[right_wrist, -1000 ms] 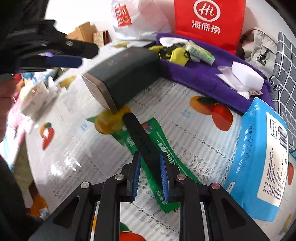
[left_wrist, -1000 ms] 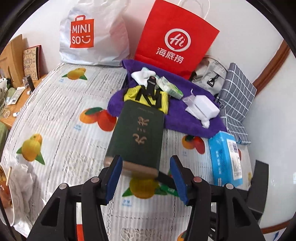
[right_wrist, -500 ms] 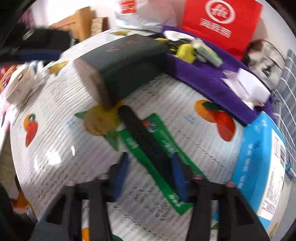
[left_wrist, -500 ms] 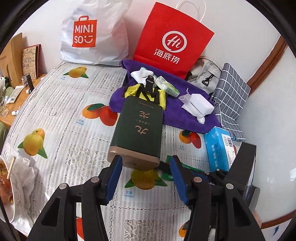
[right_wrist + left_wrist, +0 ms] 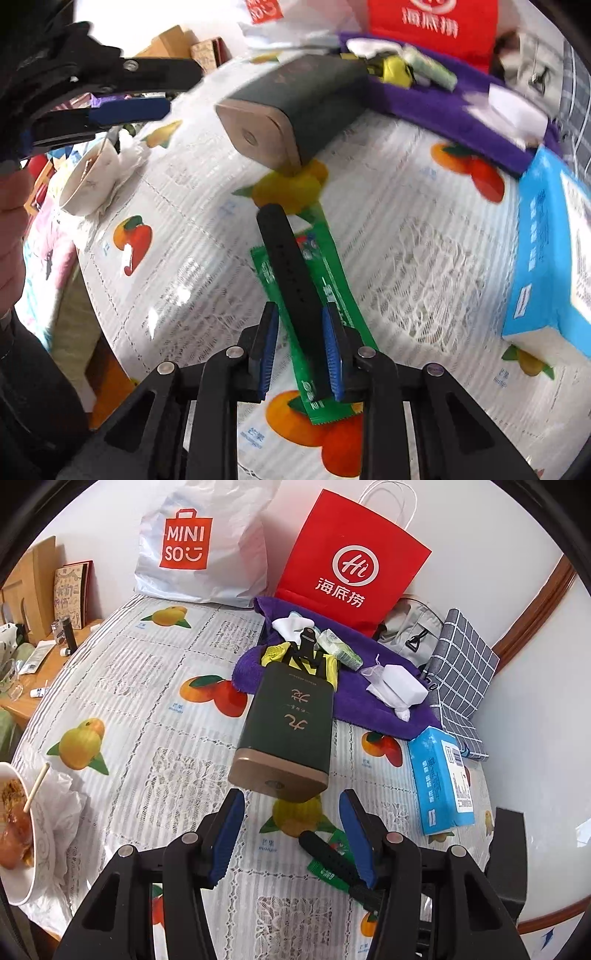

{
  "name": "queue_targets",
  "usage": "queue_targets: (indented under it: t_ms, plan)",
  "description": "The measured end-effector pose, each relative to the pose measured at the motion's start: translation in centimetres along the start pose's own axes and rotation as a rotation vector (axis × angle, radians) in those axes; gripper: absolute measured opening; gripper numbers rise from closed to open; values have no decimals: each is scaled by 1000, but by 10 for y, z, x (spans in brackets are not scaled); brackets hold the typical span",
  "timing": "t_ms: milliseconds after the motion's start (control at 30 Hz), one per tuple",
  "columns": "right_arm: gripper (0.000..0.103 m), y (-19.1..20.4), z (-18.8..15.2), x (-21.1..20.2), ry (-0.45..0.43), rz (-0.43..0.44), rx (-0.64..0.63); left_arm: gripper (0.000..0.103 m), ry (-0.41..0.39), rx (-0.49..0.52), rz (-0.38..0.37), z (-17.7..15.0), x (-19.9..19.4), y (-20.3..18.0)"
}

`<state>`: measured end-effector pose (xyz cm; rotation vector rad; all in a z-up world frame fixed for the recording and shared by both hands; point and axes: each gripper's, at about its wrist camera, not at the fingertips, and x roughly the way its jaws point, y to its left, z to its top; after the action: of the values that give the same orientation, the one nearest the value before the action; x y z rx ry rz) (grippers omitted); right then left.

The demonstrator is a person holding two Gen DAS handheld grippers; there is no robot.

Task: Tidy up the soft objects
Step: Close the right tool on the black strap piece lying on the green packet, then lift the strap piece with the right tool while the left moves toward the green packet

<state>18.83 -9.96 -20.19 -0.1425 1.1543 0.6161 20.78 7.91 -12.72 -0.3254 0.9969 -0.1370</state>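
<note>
Right tongs, spread a half-second ago, now pinch the black rubber strap; left tongs spread at six o'clock of the dark green box; sorting barely begun.

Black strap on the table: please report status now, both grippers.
Left gripper open, empty, short of the dark green box. Right gripper around the black strap, grip unclear. Strap lies on green packet.

Strap lies across sachet, box behind, tissue pack right
</note>
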Motion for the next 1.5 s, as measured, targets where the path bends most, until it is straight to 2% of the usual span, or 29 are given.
queue_targets:
  t_ms: [100,200,300,400,433,467,567,800,967,1033,1133,1267,1300,1367,1400,1500]
  plan:
    - [25,7,5,0,-30,-14,-24,51,1,2,3,-3,-3,1]
    - [25,14,10,14,-11,-77,-76,51,-1,3,7,-6,-6,2]
    - [33,21,8,21,-18,-109,-117,51,-4,2,11,-8,-8,4]
    - [31,23,7,23,-30,-127,-118,51,-9,-6,4,-9,-10,7]
    - [26,20,7,21,-34,-125,-106,51,-8,-6,2,-10,-11,7]
    - [20,17,7,20,-38,-112,-100,51,-8,-5,2,-11,-11,7]
    - [16,4,9,15,-45,-14,-20,51,1,3,8,-14,-11,7]
    - [10,-14,2,-7,-110,110,106,51,33,7,42,-25,-6,8]
    - [10,-21,-11,-17,-124,72,138,51,50,15,61,-32,-4,4]
    - [14,-22,-16,-10,-99,71,153,51,55,23,65,-34,-3,1]
    - [14,-18,-24,-2,-67,82,128,51,55,35,69,-37,-4,-5]
    - [16,-22,-27,-12,-112,88,145,51,52,50,72,-41,-7,-12]
    - [19,-23,-25,-12,-120,63,135,51,53,53,71,-42,-8,-13]
    - [31,-22,-20,-8,-116,28,114,51,53,56,71,-43,-8,-14]
    - [33,-22,-18,-4,-104,11,108,51,54,59,71,-44,-9,-15]
    - [46,-15,-16,4,-101,-4,72,51,55,60,74,-47,-9,-14]
